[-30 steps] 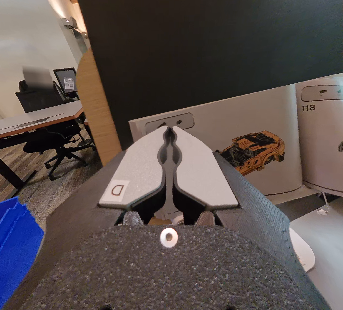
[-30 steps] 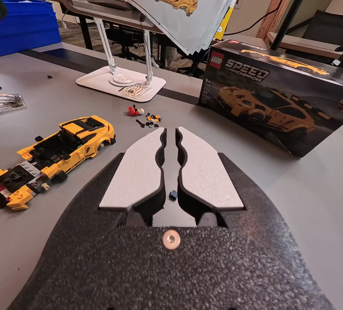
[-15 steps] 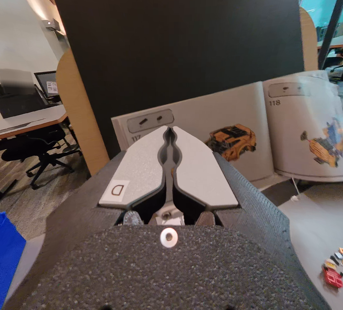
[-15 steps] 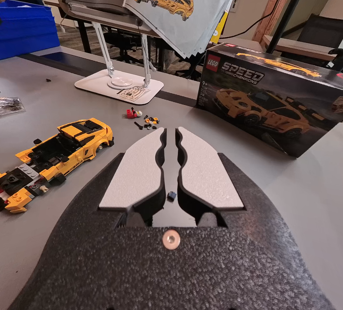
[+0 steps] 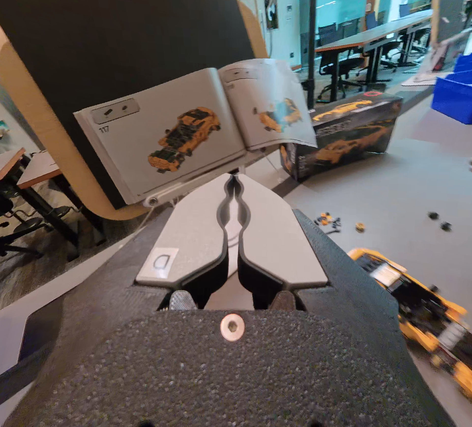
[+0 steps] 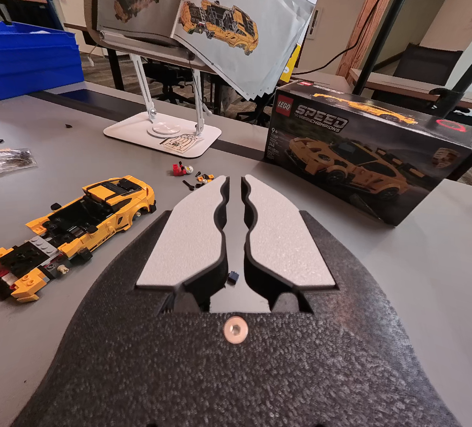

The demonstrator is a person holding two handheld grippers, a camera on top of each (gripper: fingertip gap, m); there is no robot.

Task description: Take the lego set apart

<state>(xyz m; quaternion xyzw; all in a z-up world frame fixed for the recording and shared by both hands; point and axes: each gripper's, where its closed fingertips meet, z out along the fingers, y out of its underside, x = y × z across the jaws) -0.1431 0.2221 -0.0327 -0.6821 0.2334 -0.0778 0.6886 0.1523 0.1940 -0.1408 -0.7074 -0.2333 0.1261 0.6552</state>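
The half-stripped yellow and black brick-built toy car (image 6: 76, 225) lay on the grey desk (image 6: 383, 274), left of the right claw (image 6: 235, 181) and near the scattered small loose pieces (image 6: 196, 174). It likely handled light and rigid, though brittle at the joints; the yellow roof panel looked the best place to grip. The right claw stood slightly spread and empty; the left claw (image 5: 233, 179), tips pressed together, held nothing visible.

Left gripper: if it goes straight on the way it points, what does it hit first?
Probably the white book stand holding the open instruction booklet. The left gripper is shut and empty, its tips aimed at the stand's lower ledge. Depth is unclear, but nothing nearer shows in that line.
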